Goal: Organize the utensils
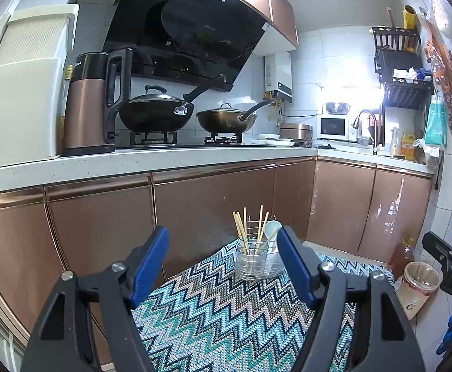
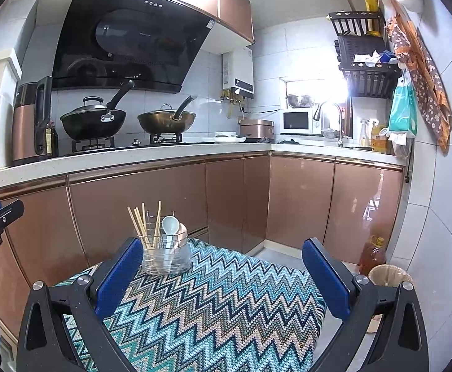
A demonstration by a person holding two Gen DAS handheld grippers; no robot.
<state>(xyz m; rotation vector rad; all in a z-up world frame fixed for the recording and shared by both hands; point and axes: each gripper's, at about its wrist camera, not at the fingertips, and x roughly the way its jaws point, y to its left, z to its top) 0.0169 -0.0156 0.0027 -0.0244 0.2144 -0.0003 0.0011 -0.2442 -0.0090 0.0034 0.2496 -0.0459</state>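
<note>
Both grippers, left (image 1: 222, 266) and right (image 2: 222, 276), spread wide, holding nothing. Utensil holder (image 1: 258, 260) sits just ahead on the desk (image 2: 213, 310). Clumsy reach could probably tip it, spilling chopsticks (image 2: 145, 223).

A: Bright, daylight-lit kitchen; the window (image 1: 354, 93) beside the microwave (image 1: 332, 127) blows out to pure white.

B: Glare streaks the cabinet door (image 2: 366, 204) below that window, too. Straight counter lines bow toward the edges, corners vignette black.

A: Centre is sharp; only soft shadows fall.
</note>
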